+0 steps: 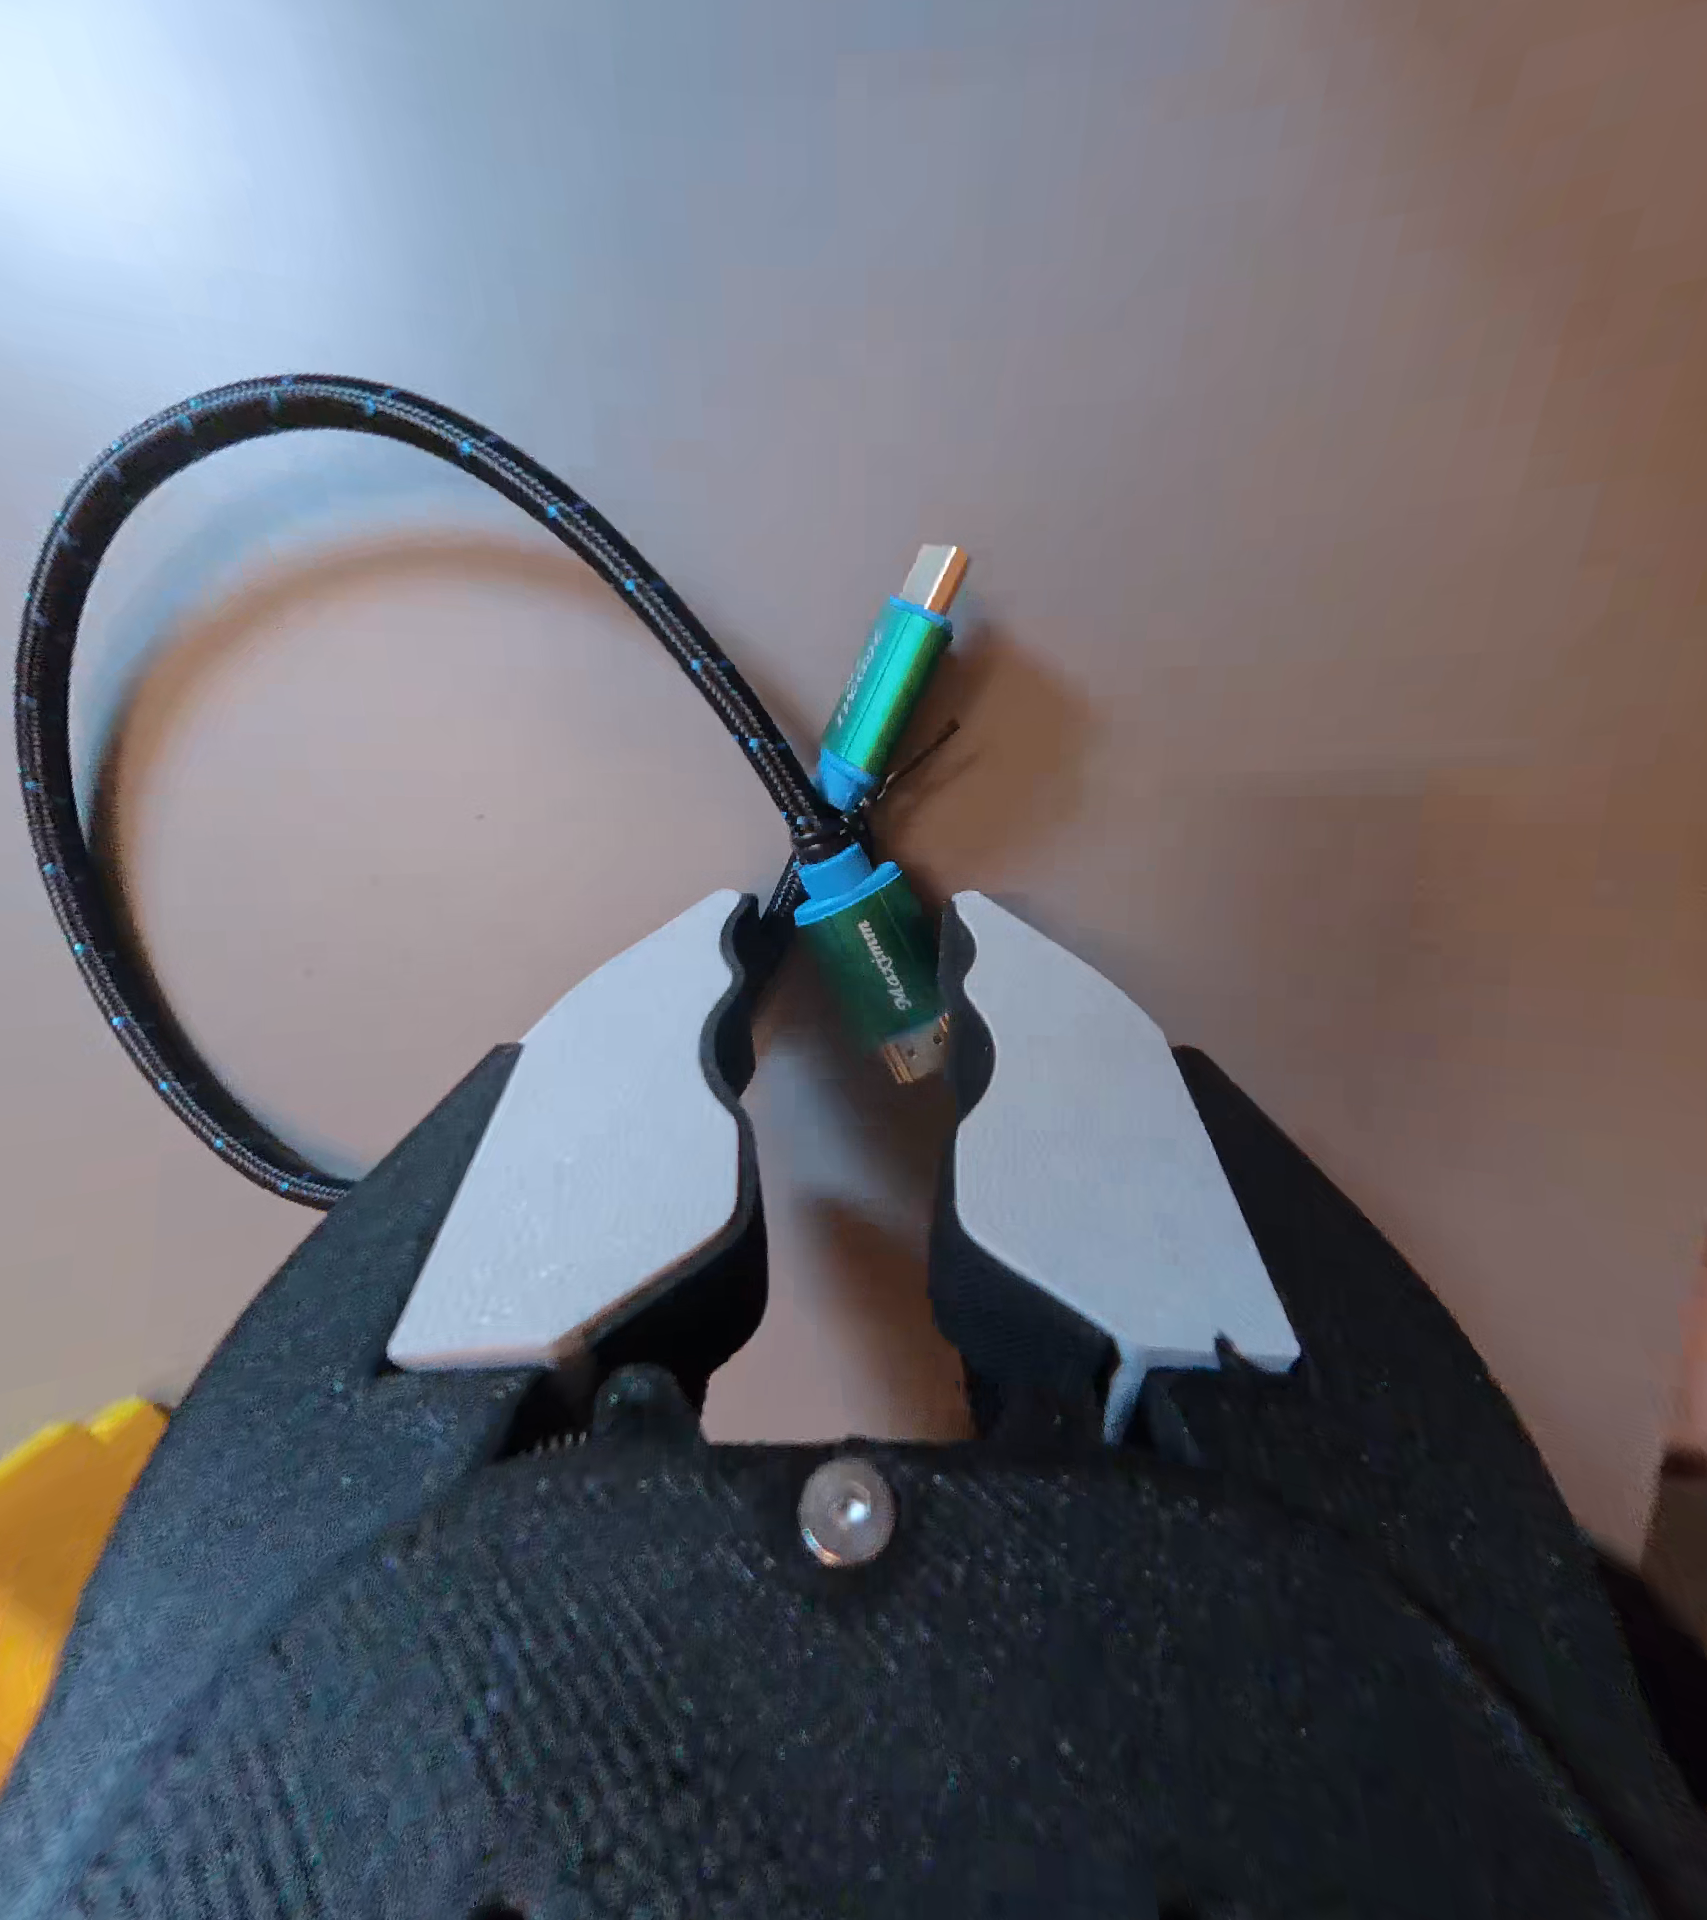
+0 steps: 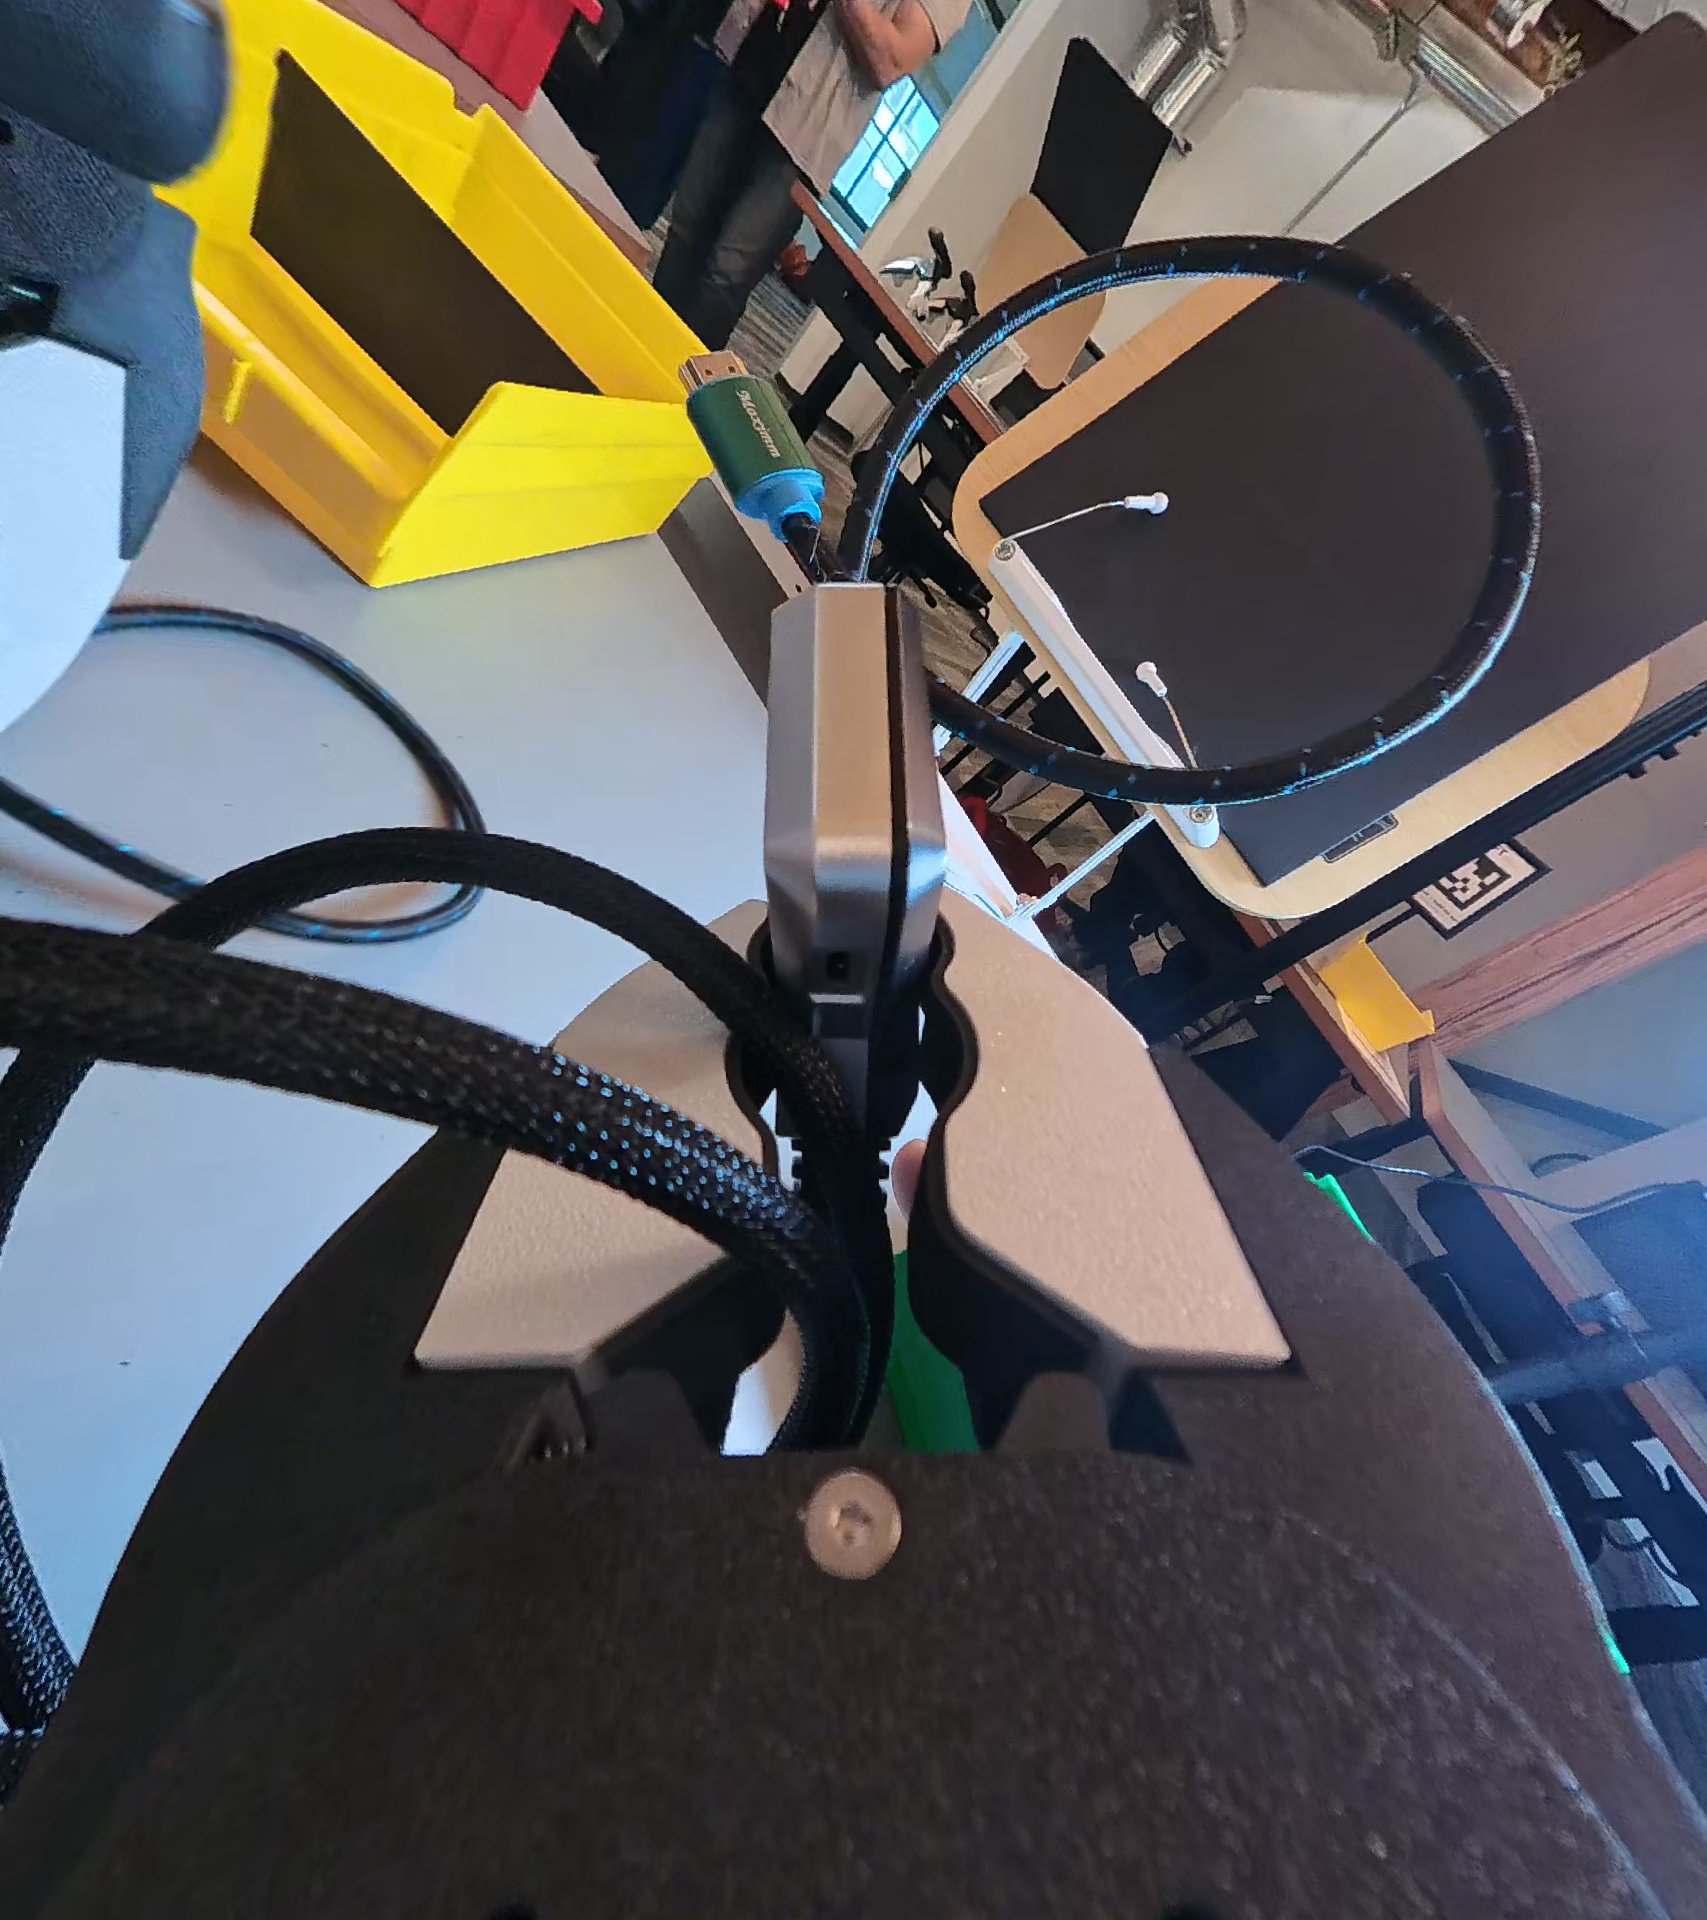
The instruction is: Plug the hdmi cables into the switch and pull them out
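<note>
On the pale table [image 1: 1244,416], a short braided HDMI cable [image 1: 101,665] lies curled in a loop. It is black with little blue dots. Both of its ends have green metal plugs with blue collars, and the two ends are tied together where they cross. The near plug [image 1: 875,971] sits between the grey fingers [image 1: 620,1122] of the left gripper [image 1: 854,940]. That claw is spread wide, and the plug does not look squeezed. The far plug [image 1: 890,675] points away, with its gold tip up.

Over by the table edge, the right gripper [image 2: 844,961] is closed tight on the switch [image 2: 844,769], a small grey metal box. It holds the box up, with the far end pointing away from the camera. A thick black mesh cable [image 2: 361,1049] comes out of the near end and loops round to the left. At the far end, a second braided cable [image 2: 1431,436] makes a big ring in the air on the right. Its green plug [image 2: 755,436] sticks up beside the far end of the switch, free and not in a port.

A yellow bin [image 2: 475,436] stands on the table behind it. The left gripper shows at the far left of this view, over the first cable. People stand far back in the room.
</note>
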